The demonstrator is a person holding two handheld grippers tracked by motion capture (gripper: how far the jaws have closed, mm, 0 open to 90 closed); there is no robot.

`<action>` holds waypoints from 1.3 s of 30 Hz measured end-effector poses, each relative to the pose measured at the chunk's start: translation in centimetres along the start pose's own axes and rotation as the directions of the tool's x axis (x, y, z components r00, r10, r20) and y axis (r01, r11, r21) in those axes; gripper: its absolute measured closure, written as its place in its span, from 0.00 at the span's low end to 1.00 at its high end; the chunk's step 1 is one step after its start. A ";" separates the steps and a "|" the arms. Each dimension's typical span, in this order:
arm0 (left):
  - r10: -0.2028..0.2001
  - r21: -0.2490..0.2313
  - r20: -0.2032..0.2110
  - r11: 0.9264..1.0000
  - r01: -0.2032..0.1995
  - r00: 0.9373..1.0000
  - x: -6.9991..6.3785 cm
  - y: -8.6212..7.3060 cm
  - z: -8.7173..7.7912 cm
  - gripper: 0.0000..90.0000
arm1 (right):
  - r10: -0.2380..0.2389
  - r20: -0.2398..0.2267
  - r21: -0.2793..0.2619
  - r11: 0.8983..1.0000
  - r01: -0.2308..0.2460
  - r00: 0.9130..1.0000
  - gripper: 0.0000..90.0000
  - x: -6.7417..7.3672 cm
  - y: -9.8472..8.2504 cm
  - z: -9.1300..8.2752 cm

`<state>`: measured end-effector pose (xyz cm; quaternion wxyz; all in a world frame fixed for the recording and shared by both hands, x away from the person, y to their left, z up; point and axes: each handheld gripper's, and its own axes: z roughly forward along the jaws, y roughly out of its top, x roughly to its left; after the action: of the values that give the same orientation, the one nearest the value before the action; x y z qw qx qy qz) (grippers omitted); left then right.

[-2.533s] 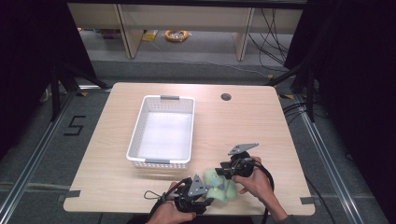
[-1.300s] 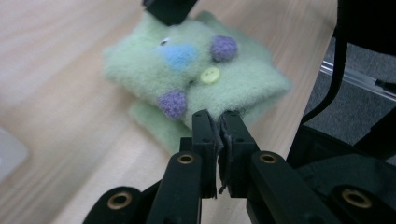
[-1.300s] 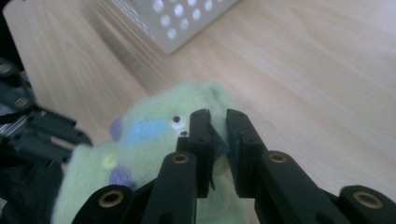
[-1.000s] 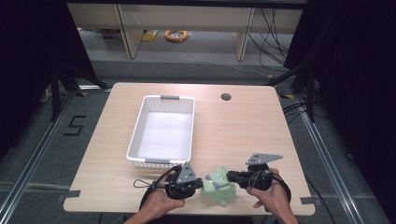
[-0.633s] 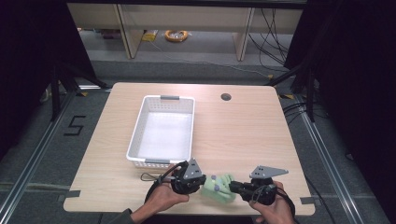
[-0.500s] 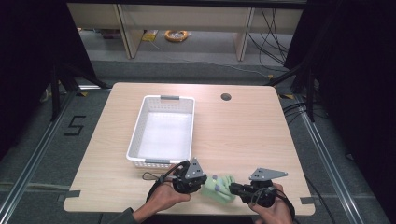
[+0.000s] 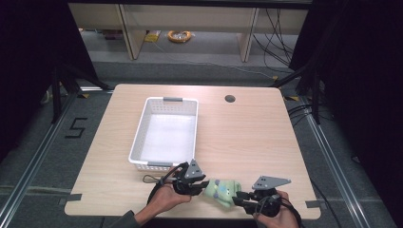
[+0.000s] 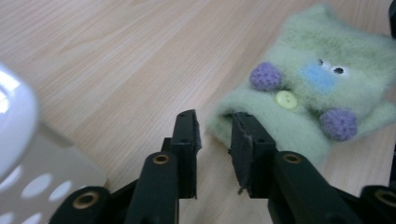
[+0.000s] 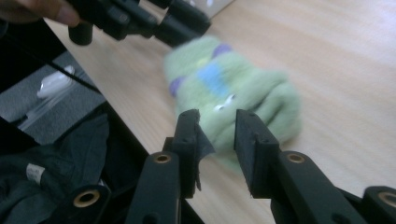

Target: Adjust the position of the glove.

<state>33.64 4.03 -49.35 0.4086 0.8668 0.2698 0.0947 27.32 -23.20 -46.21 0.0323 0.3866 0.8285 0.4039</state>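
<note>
A soft, pale green knitted toy [image 7: 222, 191] with purple bobbles, a blue patch and a yellow button lies flat on the light wooden surface [image 7: 247, 137], at the lower centre of the high view, near the front edge. The left hand-held gripper [image 7: 204, 184] has just been opening; its jaws stand released at the toy's left end, nothing between them. The right hand-held gripper [image 7: 239, 198] has likewise just been opening, released at the toy's right end. A white perforated plastic basket [image 7: 141, 135] sits upper left of them.
</note>
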 end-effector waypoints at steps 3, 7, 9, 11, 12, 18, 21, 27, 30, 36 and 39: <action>-0.020 -0.015 -0.022 1.000 0.020 1.000 0.1 0.0 -1.2 0.74 | -0.008 0.035 -0.024 1.000 0.008 0.999 0.76 -0.8 0.4 -0.7; -0.093 -0.031 0.028 0.995 0.094 0.995 -0.3 -0.3 -2.5 0.72 | -0.017 0.094 0.005 1.000 0.017 0.995 0.74 -2.1 0.9 -0.7; -0.118 -0.023 0.044 0.993 0.119 0.992 -0.7 -0.5 -2.6 0.69 | -0.004 0.092 0.011 1.000 0.003 0.996 0.72 -2.4 1.2 -0.4; -0.139 -0.022 0.080 0.990 0.141 0.987 -1.3 -0.5 -2.3 0.67 | 0.000 0.080 0.002 1.000 0.000 0.997 0.72 -2.7 1.4 0.1; -0.146 -0.016 0.097 0.989 0.148 0.985 -1.7 -0.5 -2.1 0.66 | -0.020 0.083 0.018 1.000 0.018 0.996 0.73 -3.0 1.7 0.3; -0.156 0.040 0.119 0.987 0.152 0.981 -2.1 -0.4 -0.9 0.70 | -0.018 0.056 0.055 0.998 0.015 0.998 0.78 -3.4 2.2 2.2; -0.170 0.040 0.119 0.985 0.167 0.978 -1.9 -0.5 -0.6 0.85 | -0.036 0.040 0.090 0.995 0.033 0.999 0.91 -3.6 2.2 2.1; -0.155 -0.011 0.109 0.988 0.157 0.982 -1.5 0.3 -1.6 0.96 | -0.038 0.020 0.059 0.998 0.037 0.999 0.98 -3.2 2.3 1.1; -0.157 -0.021 0.113 0.987 0.160 0.981 -1.2 0.5 -1.9 0.96 | -0.041 0.022 0.041 0.998 0.040 0.999 0.98 -2.6 2.1 0.6; -0.208 0.026 0.134 0.978 0.206 0.969 -1.0 -0.4 -0.7 0.93 | -0.038 0.032 0.044 0.998 0.037 0.999 0.98 -2.7 0.8 0.7; -0.219 0.039 0.142 0.976 0.216 0.965 -1.0 -0.7 -0.6 0.92 | 0.001 0.032 0.055 0.998 -0.002 0.999 0.96 -3.3 0.6 1.1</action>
<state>32.36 4.23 -49.45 0.4250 0.8412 0.3338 -0.0171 30.44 -24.48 -47.40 0.0347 0.3944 0.8384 0.3747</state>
